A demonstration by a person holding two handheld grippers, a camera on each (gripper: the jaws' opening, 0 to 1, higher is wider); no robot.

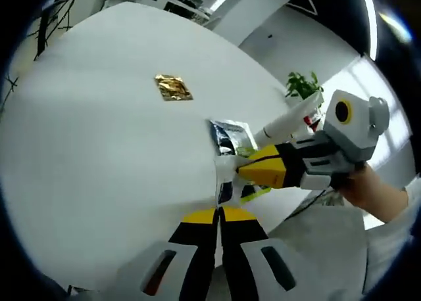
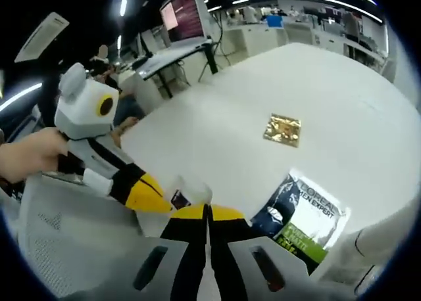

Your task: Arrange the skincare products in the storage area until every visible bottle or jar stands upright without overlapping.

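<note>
A small white jar (image 2: pixel 191 192) sat at the near edge of the white counter (image 2: pixel 368 110), just beside the dark L'Oreal sachet (image 2: pixel 304 222). In the left gripper view the same sachet (image 1: pixel 231 142) lay flat near the counter (image 1: pixel 99 150) edge, with a white tube (image 1: pixel 286 120) resting beyond it, apparently on its side. A gold foil packet (image 1: pixel 173 88) lay well apart, toward the middle of the counter; the right gripper view placed this gold foil packet (image 2: pixel 283 129) beyond the sachet.

The left tool (image 1: pixel 218 215) had its jaws together with nothing between them; seen from the right gripper view, the left tool (image 2: pixel 161 202) had its yellow tip touching or just beside the jar. The right tool (image 2: pixel 207 212) likewise had its jaws together, empty; in the left gripper view the right tool (image 1: pixel 243 171) reached over the sachet, held by a hand (image 1: pixel 368 189).

Judged risks: both tools converged on the same spot at the counter edge, so a push from either closed tip could have tipped the jar or slid it off the edge. The two tips could also have collided. The tube, if lying flat, would have rolled when nudged
</note>
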